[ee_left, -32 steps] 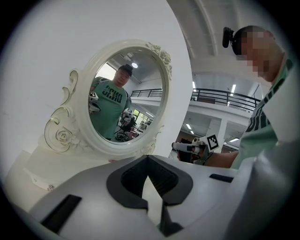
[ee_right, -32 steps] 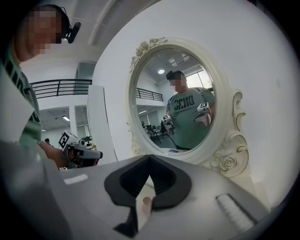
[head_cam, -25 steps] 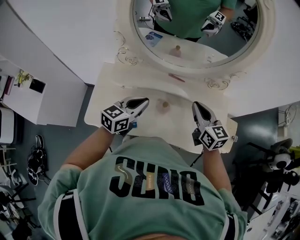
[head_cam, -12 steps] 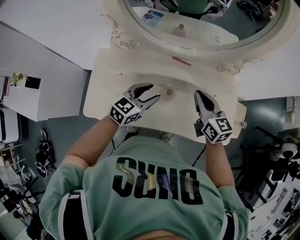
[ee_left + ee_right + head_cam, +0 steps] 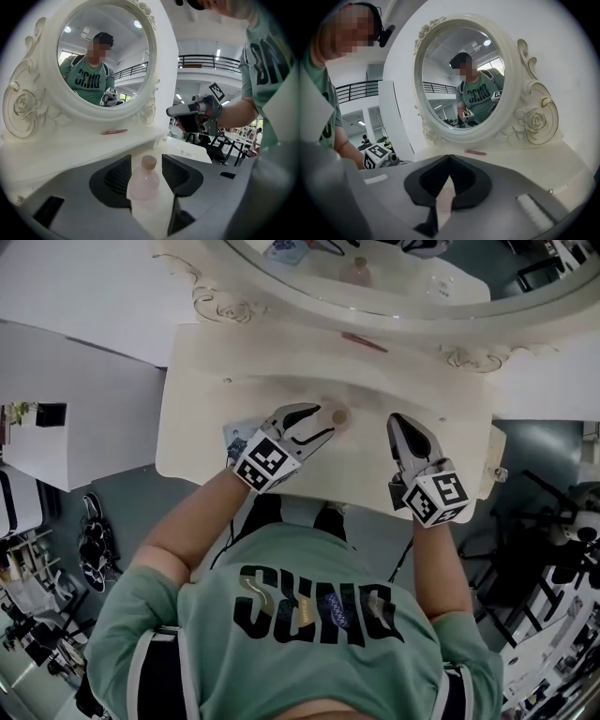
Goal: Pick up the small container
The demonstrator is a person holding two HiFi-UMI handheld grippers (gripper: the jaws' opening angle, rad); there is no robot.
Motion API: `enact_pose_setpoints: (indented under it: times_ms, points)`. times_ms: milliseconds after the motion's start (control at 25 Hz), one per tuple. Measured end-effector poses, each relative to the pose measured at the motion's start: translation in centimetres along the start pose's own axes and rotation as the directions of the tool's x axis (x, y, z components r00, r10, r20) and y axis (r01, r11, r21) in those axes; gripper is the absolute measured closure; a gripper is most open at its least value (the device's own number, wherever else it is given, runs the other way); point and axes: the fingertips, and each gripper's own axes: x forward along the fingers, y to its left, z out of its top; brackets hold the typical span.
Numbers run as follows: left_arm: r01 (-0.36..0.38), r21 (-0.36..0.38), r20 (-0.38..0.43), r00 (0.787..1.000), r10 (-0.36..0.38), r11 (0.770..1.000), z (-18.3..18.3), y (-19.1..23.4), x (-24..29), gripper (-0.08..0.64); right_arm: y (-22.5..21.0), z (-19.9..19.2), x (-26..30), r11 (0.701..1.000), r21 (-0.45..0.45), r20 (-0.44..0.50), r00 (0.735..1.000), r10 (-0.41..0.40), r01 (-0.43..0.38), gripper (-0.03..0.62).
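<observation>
Head view puts your left tool (image 5: 323, 422) over the middle of the cream bench (image 5: 199, 399), its tips pointing toward the mirror (image 5: 375, 282). The small container (image 5: 339, 415), a pale pink bottle with a tan stopper, stands on the bench right at the mouth of that tool, just off its fingertips (image 5: 315, 411).

Looking along the left tool (image 5: 146, 164) in the left gripper view, you see its jaws spread wide, with the small container (image 5: 143, 186) upright in the gap between them. A strip of bench shows between the bottle and the pad on the right side of the picture. On the other side the bottle's edge overlaps the dark pad, so you cannot tell whether it touches there.

Your right tool (image 5: 403, 427) hangs over the bench on the other side of the bottle, well apart from it. In the right gripper view the right tool (image 5: 449, 161) has its jaws brought together, meeting at the tips with nothing between them.

A slim pink item (image 5: 364, 341) lies on the raised ledge at the foot of the mirror, well behind the bottle. A small printed card (image 5: 236, 439) lies on the bench beside the left tool's marker cube.
</observation>
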Motion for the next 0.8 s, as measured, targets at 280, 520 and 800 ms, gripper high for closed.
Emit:
enact_pose_setpoints:
  times_ms: [280, 520, 800]
  points:
    - [-0.005, 0.073, 0.02, 1.0, 0.004, 0.997, -1.2, 0.4, 3.1, 0.358, -0.5, -2.1, 1.3, 0.999, 0.033, -0.009, 1.0, 0.015, -0.015, 0.583]
    - [0.017, 0.107, 0.022, 1.0, -0.019, 0.994, -1.9, 0.0, 5.0, 0.356, -1.3, -3.7, 1.7, 0.998, 0.055, -0.019, 1.0, 0.017, -0.016, 0.583]
    - [0.006, 0.104, 0.04, 0.999, -0.01, 0.995, -2.2, 0.1, 6.4, 0.356, -1.8, -5.2, 1.5, 0.997, 0.078, -0.03, 1.0, 0.009, -0.007, 0.583]
